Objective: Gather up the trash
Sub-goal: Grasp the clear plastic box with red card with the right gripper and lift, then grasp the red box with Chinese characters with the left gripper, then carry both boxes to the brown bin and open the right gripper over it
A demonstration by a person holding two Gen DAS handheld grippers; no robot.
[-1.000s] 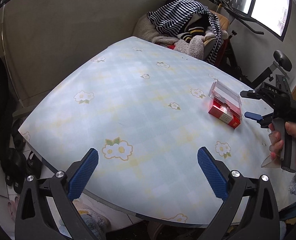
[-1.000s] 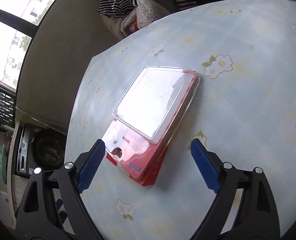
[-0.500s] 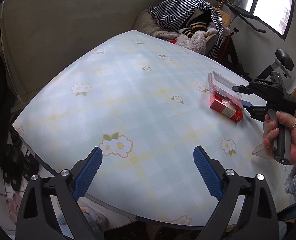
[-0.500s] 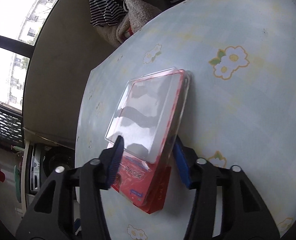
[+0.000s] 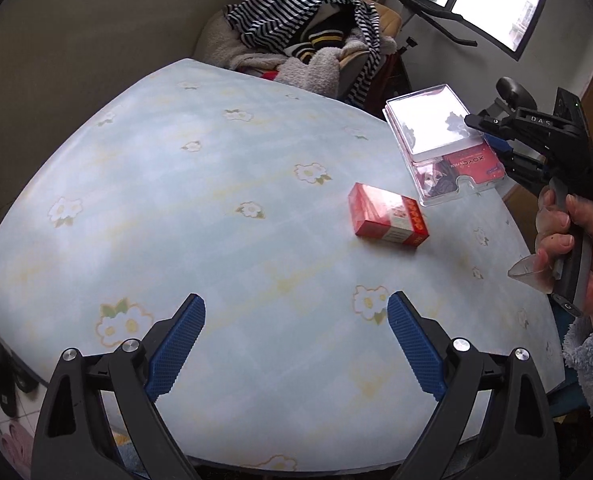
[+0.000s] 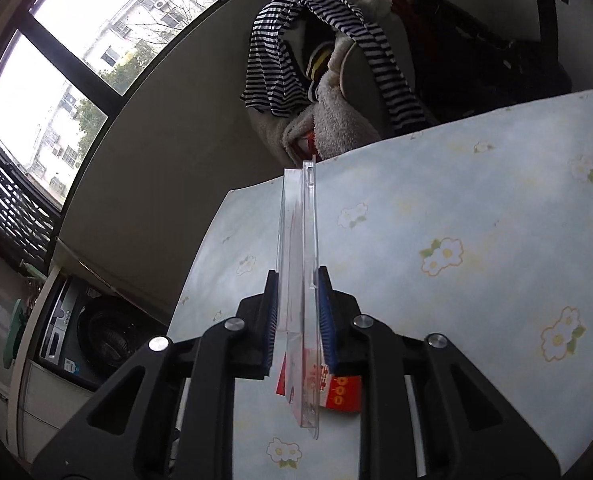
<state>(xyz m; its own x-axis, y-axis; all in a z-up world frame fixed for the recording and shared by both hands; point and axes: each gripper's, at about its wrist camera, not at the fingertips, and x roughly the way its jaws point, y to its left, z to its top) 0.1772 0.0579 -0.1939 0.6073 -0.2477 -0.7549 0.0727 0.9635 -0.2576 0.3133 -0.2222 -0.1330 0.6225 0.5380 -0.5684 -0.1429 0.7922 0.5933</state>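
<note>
The right gripper [image 6: 296,316] is clamping its blue fingers [image 6: 270,320] on a clear blister pack [image 5: 440,148], holding it in the air above the far right part of the table [image 5: 176,200]. In the right wrist view the pack is showing edge-on, a thin clear slab running straight out from between the fingers, its long axis in line with them. In the left wrist view it is showing flat: a clear shell over a red card. The card is reading "XOYO", printed upside down from this side; smaller print is too fine to read. The gripper body is carrying raised letters that look like "DAS". A hand [image 5: 576,256] in a fluffy blue sleeve is squeezing the handle.

The left gripper [image 5: 296,344] is hovering low over the near edge of the table with its fingers spread wide, holding nothing.

A red box [image 5: 388,220] is lying flat on the table, ahead of the left gripper and to its right, long axis running roughly left to right. It is just below the lifted pack, and judged nearer the right gripper, though that one is full. Yellow marks are lining one edge; its print is unreadable.

No bin is in sight. Striped clothes [image 5: 296,24] are heaped beyond the table.
</note>
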